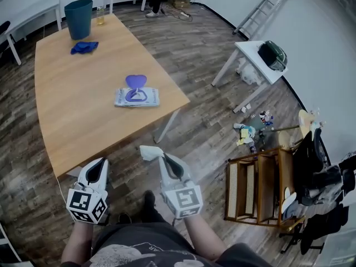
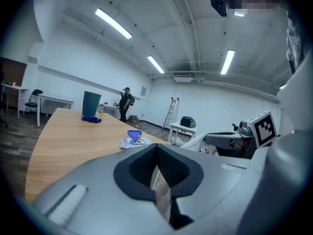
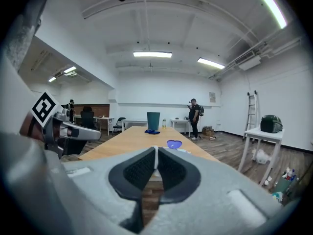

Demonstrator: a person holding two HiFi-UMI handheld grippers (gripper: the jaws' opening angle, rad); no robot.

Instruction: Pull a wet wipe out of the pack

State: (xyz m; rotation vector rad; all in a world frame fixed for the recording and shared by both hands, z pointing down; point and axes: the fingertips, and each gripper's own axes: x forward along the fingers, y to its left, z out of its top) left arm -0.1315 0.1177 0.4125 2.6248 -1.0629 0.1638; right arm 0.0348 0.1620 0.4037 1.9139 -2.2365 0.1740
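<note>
While pack (image 1: 137, 97) lies lid-up on table (image 1: 72, 115), your right claw (image 1: 163, 158) pinches white wipe (image 1: 149, 152); your left claw (image 1: 102, 162) closed, empty.

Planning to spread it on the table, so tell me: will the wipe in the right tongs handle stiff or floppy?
Probably floppy: the wet wipe sits crumpled at the tip of the right tongs instead of standing out flat. Likely light too, since a pinch at one end carries it. Its folds may cling together, so spreading could take some care.
</note>
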